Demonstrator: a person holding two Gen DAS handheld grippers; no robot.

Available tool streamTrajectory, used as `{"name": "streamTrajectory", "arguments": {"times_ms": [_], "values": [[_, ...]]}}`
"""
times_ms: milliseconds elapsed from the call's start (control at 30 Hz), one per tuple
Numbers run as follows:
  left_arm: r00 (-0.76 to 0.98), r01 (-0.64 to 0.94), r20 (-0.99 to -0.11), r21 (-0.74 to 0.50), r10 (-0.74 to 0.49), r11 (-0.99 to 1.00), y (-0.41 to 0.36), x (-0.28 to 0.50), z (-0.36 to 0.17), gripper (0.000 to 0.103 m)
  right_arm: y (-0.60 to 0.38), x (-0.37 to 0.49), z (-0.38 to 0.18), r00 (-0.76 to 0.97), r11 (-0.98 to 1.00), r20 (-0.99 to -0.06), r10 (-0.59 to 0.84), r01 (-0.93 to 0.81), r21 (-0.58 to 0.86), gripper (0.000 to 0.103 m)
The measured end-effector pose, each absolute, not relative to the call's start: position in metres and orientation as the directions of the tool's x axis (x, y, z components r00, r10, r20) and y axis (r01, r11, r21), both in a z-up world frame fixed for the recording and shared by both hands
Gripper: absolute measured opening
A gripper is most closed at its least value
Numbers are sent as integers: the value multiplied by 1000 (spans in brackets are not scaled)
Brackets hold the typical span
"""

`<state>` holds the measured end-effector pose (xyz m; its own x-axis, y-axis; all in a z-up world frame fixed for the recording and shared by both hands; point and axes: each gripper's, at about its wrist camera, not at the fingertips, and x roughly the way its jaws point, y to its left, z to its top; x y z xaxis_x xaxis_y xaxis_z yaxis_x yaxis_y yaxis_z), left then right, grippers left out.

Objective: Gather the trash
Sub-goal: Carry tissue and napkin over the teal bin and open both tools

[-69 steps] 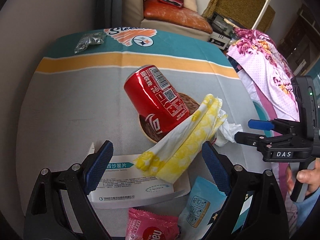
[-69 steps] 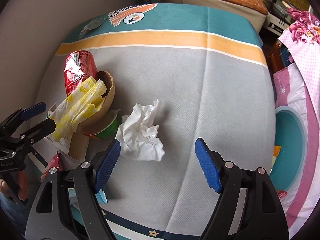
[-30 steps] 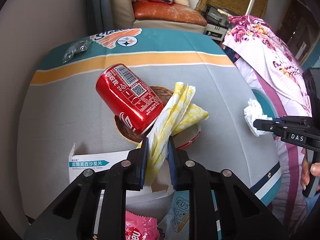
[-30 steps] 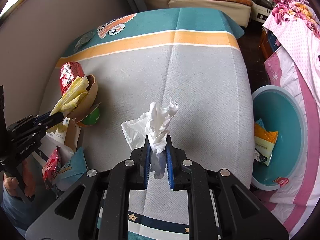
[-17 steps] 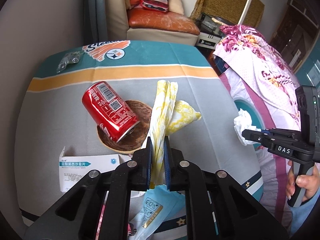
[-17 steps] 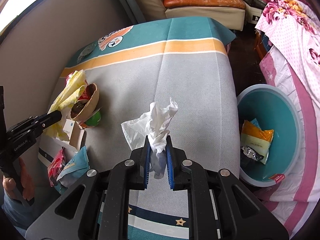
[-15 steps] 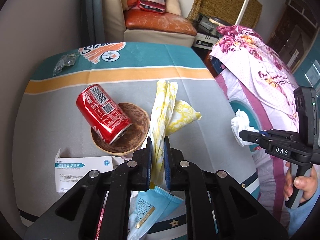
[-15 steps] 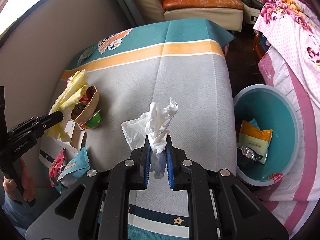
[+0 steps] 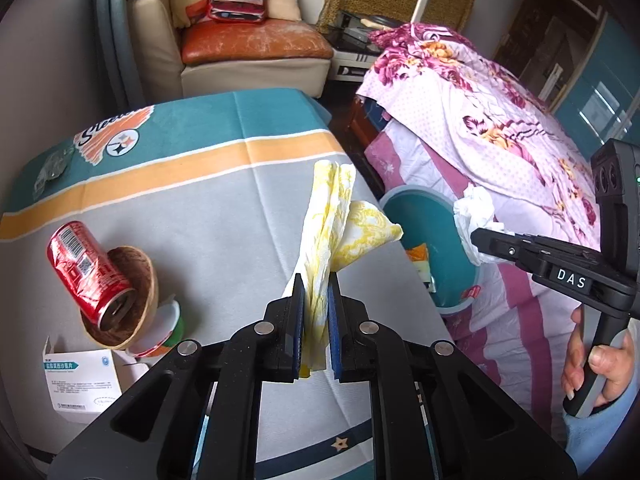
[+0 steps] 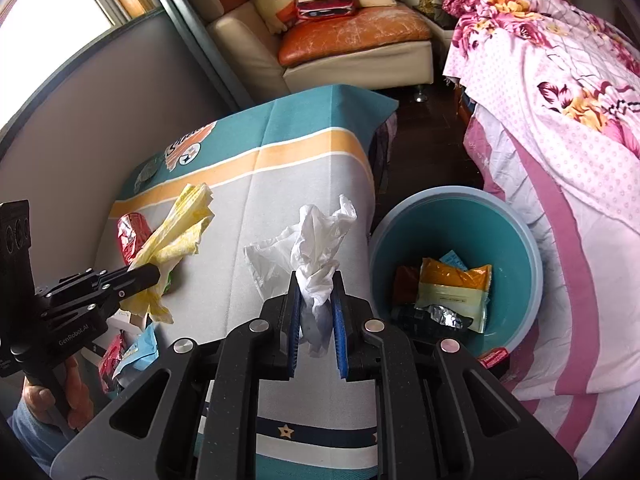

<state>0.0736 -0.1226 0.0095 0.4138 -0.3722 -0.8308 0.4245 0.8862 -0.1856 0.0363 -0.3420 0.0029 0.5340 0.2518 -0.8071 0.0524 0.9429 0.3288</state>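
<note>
Left gripper [image 9: 316, 312] is clamped on a yellow napkin [image 9: 332, 220]; right gripper [image 10: 318, 308] pinches a white tissue [image 10: 316, 240] (each handle gripped by a bare hand).

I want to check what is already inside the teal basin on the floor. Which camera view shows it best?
The right wrist view: the teal basin lies open beside the table, showing an orange packet and foil wrappers inside. In the left wrist view the basin is partly hidden by the yellow napkin and right gripper.
</note>
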Motion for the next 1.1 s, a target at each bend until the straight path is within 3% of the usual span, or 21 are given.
{"name": "streamTrajectory", "arguments": {"times_ms": [367,1100], "values": [[329,538,-855,-179,-401,824,-214,74,-10,11,-409,17,-7,560,927,-805,198,160,339,14],[232,619,-879,-198,-417,760,-305,89,-46,11,-466,20,-31,522,912,-842,136,266,312,14]]}}
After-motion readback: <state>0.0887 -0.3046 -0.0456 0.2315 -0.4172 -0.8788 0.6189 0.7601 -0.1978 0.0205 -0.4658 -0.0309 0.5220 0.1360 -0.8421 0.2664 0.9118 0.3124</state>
